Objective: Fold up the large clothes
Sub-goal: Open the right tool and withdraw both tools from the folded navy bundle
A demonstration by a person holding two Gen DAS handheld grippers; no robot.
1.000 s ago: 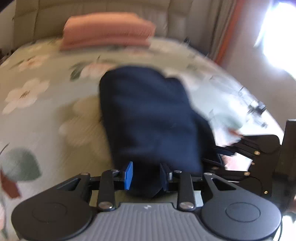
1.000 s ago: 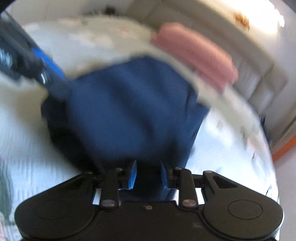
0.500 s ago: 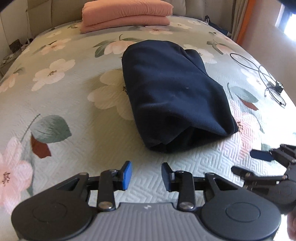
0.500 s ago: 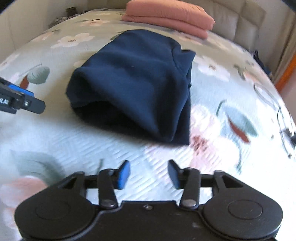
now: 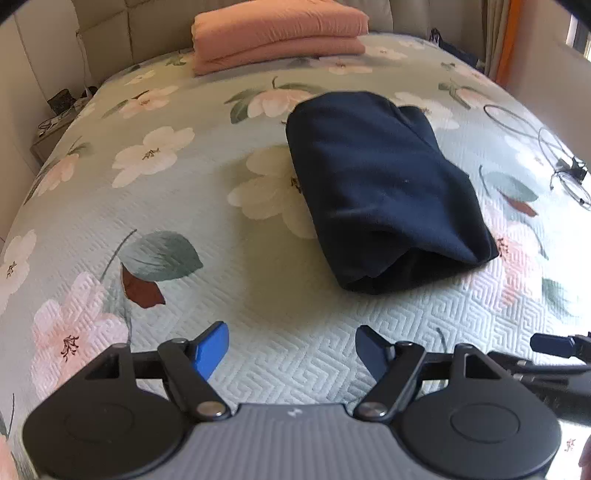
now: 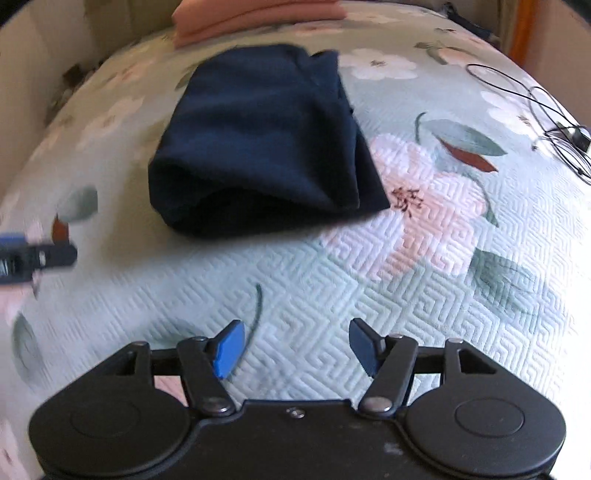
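The pale green quilted bedspread with printed pink and white flowers (image 5: pixel 166 229) is spreading out under everything I am looking at, filling both of my views. At its far end, against the beige padded headboard (image 5: pixel 110 33), a stack of folded salmon-pink cloth (image 5: pixel 277 33) is lying.

The folded dark navy fabric garment (image 5: pixel 380 188) is resting in the middle of the bed as a thick bundle, its open rolled end facing me (the layers are showing there as a dark hollow). It is sitting well ahead of both my tools, touching neither.

My left gripper (image 5: pixel 291 350) is hovering low over the bedspread with its jaws spread wide and gripping nothing, one blue pad (image 5: pixel 210 350) facing inward. My right gripper (image 6: pixel 295 345) is doing the same beside it, jaws released and parted over bare quilt, with the garment lying ahead and a little to the left in its view.

A thin black looped cable (image 5: pixel 546 155) is lying on the bed's right side, ending in a small dark plug-like piece that is too small for me to make out.
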